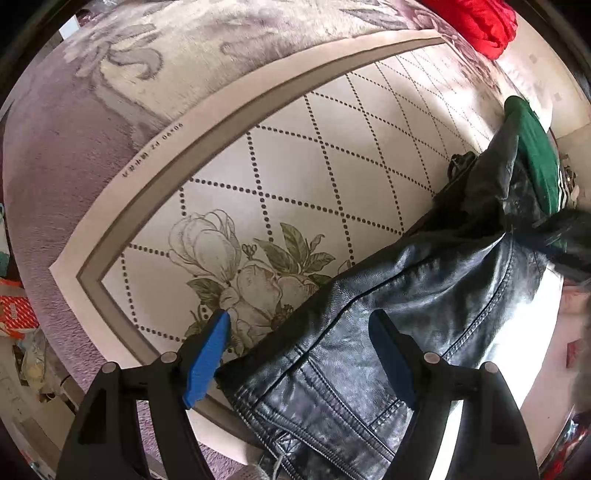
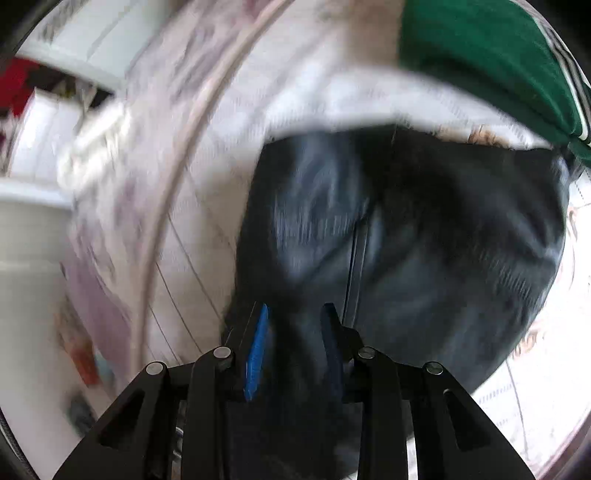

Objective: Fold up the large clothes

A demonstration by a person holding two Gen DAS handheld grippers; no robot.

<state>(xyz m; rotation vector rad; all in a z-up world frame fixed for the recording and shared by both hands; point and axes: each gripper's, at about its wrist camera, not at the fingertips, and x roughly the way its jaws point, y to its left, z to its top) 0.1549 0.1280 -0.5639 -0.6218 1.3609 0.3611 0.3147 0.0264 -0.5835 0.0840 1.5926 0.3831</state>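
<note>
Below both grippers, black leather jacket [image 1: 388, 295]: left gripper [image 1: 299, 332] gapes; right gripper [image 2: 293, 332], unreadable, could drag folds toward twelve o'clock.

Left claw [image 1: 299, 328] points steeply down, jaws wide apart. Right claw [image 2: 293, 325] points down, jaws narrowly parted, blurred.

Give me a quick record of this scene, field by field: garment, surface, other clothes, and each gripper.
garment: black leather jacket, lying on the mat
surface: cream floral mat over a purple blanket
other clothes: green garment; red garment
left gripper: open above the jacket's edge
right gripper: over the jacket, view blurred, grip unclear
</note>
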